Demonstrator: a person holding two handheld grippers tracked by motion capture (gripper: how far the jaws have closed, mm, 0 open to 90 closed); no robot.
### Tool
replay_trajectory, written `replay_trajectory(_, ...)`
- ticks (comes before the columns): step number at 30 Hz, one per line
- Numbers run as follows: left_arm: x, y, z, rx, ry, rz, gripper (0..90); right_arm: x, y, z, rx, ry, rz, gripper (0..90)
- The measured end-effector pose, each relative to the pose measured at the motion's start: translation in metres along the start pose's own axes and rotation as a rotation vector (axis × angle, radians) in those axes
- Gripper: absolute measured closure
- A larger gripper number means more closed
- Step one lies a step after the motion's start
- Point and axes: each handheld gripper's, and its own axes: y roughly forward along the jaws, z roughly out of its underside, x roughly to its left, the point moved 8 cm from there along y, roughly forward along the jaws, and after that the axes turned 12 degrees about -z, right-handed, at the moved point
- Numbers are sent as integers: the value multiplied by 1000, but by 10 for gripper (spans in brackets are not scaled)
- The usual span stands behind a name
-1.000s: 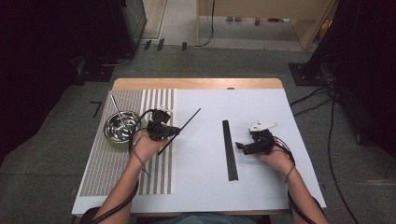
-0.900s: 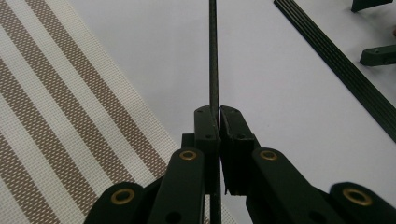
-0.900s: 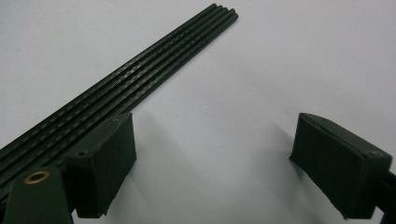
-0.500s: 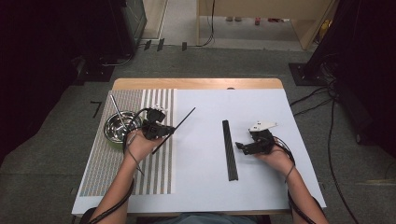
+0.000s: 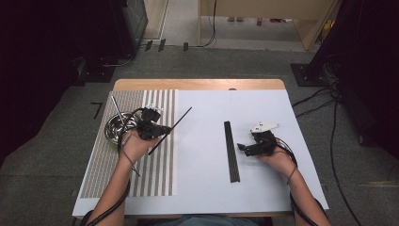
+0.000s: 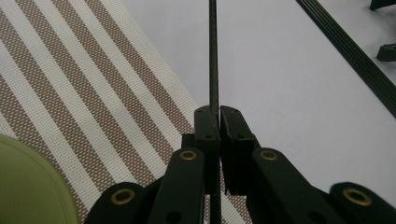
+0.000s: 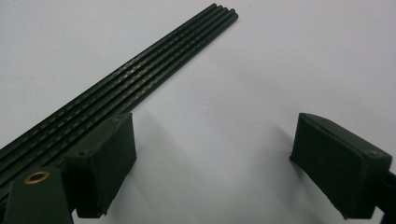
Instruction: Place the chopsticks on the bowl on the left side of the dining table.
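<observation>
Nearest the person, the left forearm crosses the striped placemat (image 5: 155,176) and the right forearm lies on the white table cover (image 5: 207,188). A thin rod (image 5: 134,168) pokes out on the mat just behind the left hand.

The left gripper (image 5: 162,129) has its jaws pinched tight on 1 thin black stick (image 5: 176,123), which slants up and away toward the far right, off the mat's edge and over the white cover. In the left gripper view the stick (image 6: 213,56) runs straight out from between the closed jaws, with no gap beside it.

The right gripper (image 5: 241,148) rests on the white cover with its jaws spread wide and nothing between them. Just beside it lies a bundle of black sticks (image 5: 230,150), flat and packed side by side; in the right gripper view the bundle (image 7: 154,65) passes close behind 1 jaw.

Farther off, just beyond the left hand, a small metal bowl (image 5: 114,127) sits on the mat. 1 thin rod (image 5: 117,109) leans out of it over the far rim; I can't make out anything else inside.
</observation>
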Motion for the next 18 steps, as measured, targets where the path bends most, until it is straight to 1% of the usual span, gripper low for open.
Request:
replay_trajectory(9,7,-4,2,8,-10,2,878,0,0,0,0,0,0,133)
replay_trajectory(18,14,-9,3,6,-20,-1,878,0,0,0,0,0,0,133)
